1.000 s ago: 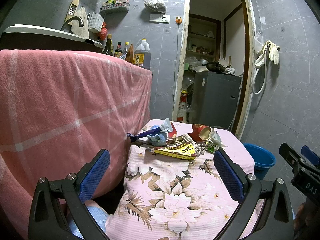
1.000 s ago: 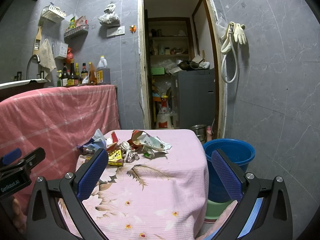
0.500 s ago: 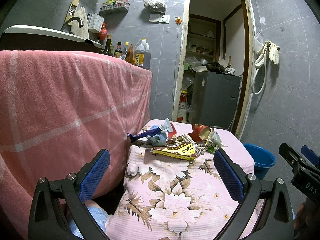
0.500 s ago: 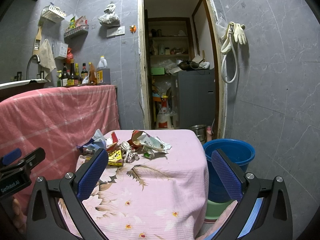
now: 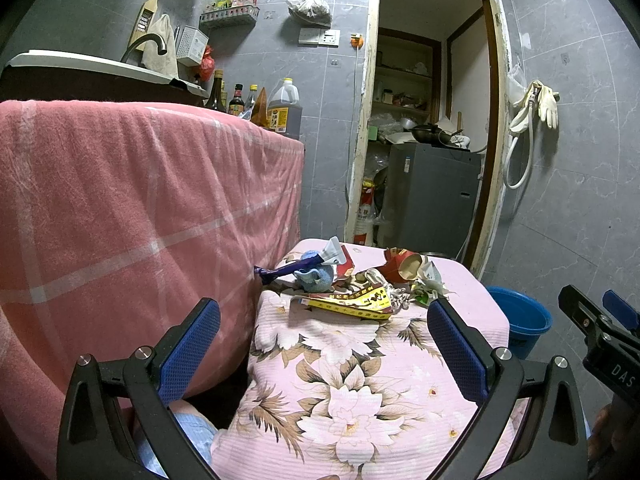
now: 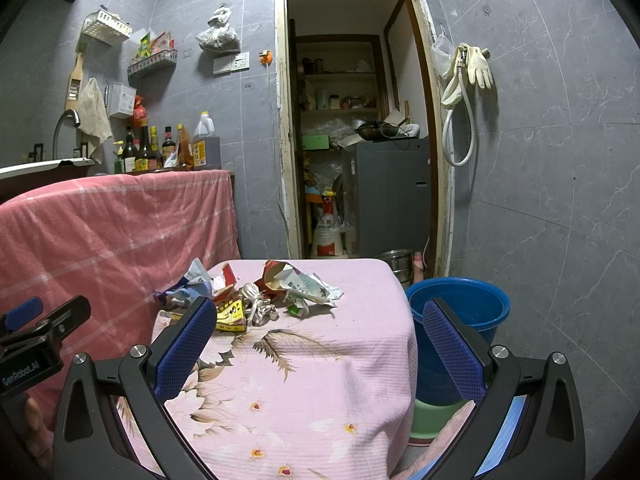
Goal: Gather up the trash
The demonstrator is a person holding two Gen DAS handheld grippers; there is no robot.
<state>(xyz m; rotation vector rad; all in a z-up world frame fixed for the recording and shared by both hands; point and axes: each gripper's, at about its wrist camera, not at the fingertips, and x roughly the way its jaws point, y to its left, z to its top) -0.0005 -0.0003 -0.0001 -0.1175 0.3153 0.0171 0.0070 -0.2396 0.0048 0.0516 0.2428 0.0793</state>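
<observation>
A pile of trash lies at the far end of a small table with a pink floral cloth: a yellow wrapper, a crushed red paper cup, a purple wrapper and crumpled paper. The pile also shows in the right wrist view. A blue bucket stands on the floor right of the table, also in the left wrist view. My left gripper is open and empty, short of the pile. My right gripper is open and empty above the table's near half.
A counter draped in a pink checked cloth stands left of the table, with a sink and bottles on it. An open doorway with a grey appliance lies behind. A green basin sits under the bucket.
</observation>
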